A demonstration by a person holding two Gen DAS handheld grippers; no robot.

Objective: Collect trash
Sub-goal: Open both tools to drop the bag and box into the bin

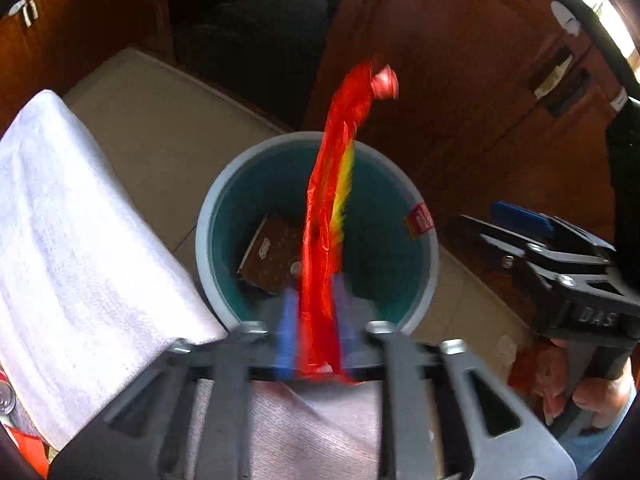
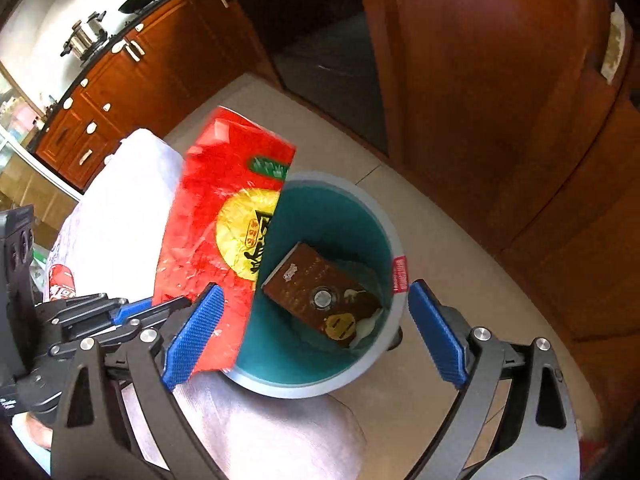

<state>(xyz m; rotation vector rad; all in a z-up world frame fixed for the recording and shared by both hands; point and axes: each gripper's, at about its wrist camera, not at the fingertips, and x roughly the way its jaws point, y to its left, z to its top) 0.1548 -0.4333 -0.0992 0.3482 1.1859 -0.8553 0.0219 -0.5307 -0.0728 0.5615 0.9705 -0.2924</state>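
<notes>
My left gripper (image 1: 316,320) is shut on a red and yellow plastic wrapper (image 1: 332,200), held edge-on above the round bin (image 1: 208,216) with a teal inside. The right wrist view shows the wrapper (image 2: 212,220) flat, hanging over the bin's left rim (image 2: 380,216), with the left gripper (image 2: 132,312) at its lower edge. A brown carton (image 2: 316,292) lies at the bin's bottom, also in the left view (image 1: 272,252). My right gripper (image 2: 312,336) is open and empty above the bin's near side; it shows at the right in the left view (image 1: 516,224).
A table under a white cloth (image 1: 72,240) stands left of the bin, its cloth edge (image 2: 260,432) under my grippers. A red can (image 2: 62,280) stands at the far left. Wooden cabinets (image 2: 480,80) and a dark oven front (image 2: 320,40) stand behind on the beige tiled floor (image 1: 160,128).
</notes>
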